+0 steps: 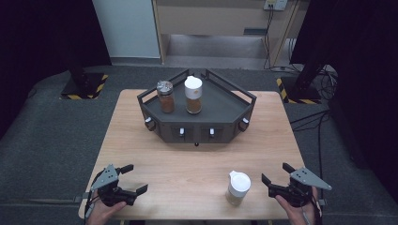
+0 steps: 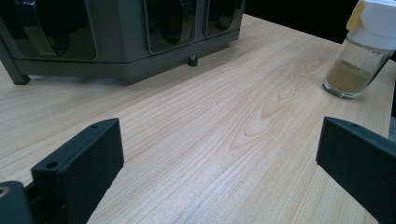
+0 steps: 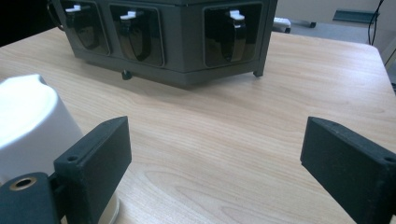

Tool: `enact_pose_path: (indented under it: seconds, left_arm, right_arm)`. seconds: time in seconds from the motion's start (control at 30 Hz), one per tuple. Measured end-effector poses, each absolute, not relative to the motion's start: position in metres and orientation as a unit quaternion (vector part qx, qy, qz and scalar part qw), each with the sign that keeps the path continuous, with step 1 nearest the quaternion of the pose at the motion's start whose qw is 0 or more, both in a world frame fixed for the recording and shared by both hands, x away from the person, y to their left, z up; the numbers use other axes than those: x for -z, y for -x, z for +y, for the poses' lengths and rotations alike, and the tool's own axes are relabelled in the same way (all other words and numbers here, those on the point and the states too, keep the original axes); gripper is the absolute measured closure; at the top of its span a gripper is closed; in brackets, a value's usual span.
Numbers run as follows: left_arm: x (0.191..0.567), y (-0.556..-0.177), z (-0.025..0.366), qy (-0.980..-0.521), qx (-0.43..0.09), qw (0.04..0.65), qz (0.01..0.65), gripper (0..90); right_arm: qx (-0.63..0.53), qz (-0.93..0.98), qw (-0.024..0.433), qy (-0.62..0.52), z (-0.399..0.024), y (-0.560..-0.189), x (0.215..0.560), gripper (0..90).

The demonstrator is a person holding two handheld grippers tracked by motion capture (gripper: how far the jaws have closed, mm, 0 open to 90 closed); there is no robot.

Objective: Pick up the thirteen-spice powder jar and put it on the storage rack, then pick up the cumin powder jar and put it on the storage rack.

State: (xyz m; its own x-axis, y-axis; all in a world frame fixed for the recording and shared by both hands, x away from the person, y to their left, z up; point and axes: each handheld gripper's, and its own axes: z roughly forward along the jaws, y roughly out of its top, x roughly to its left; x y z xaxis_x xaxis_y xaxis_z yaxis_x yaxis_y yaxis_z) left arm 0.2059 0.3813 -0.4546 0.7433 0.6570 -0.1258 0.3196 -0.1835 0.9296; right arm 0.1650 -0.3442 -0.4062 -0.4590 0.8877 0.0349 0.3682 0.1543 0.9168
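Your right fingers (image 1: 277,174) stand wide apart and hold nothing; the white-capped spice jar (image 1: 238,187) stands upright on the desk (image 1: 187,164) just to their left; your left fingers (image 1: 133,178), also open and empty, sit well farther off.

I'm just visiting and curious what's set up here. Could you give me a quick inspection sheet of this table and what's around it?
Surface: pale wood table, clean.
Job's things: white-capped jar of yellowish powder, upright on the table near the right gripper; dark rack at the far side holds a silver-capped jar and a second white-capped jar, both with brown contents.
Clutter: nothing seen.
Grippers: left gripper open, low over the table; right gripper open beside the near jar, not touching it.
Cables: several run over the floor at the far right.
Surroundings: grey floor, dark curtains, hazard-striped stand bases.
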Motion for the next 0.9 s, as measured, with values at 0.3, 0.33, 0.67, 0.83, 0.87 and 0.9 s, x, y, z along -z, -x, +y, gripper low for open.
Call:
enact_pose_path:
  seconds: [0.3,0.33,0.67,0.83,0.87,0.9]
  left_arm:
    - [0.4544,-0.2069,0.3804,-0.756,-0.151,0.550,0.320,0.0]
    - [0.4545,-0.2069,0.3803,-0.756,-0.151,0.550,0.320,0.0]
    - [0.4544,-0.2068,0.3799,-0.757,-0.151,0.550,0.319,0.0]
    - [0.4547,-0.2075,0.3801,-0.756,-0.150,0.551,0.320,0.0]
    - [0.4547,-0.2073,0.3801,-0.756,-0.150,0.550,0.320,0.0]
    - [0.4548,-0.2071,0.3803,-0.756,-0.150,0.551,0.320,0.0]
  right_arm:
    - [-0.480,0.717,0.263,-0.431,-0.3480,-0.1681,0.4125,8.7]
    - [-0.480,0.718,0.262,-0.431,-0.3481,-0.1683,0.4126,8.7]
    - [-0.478,0.719,0.260,-0.432,-0.3479,-0.1688,0.4128,8.7]
    - [-0.479,0.717,0.269,-0.430,-0.3471,-0.1659,0.4123,7.8]
    - [-0.479,0.715,0.270,-0.432,-0.3471,-0.1654,0.4122,7.5]
    - [-0.480,0.713,0.271,-0.433,-0.3475,-0.1651,0.4124,7.3]
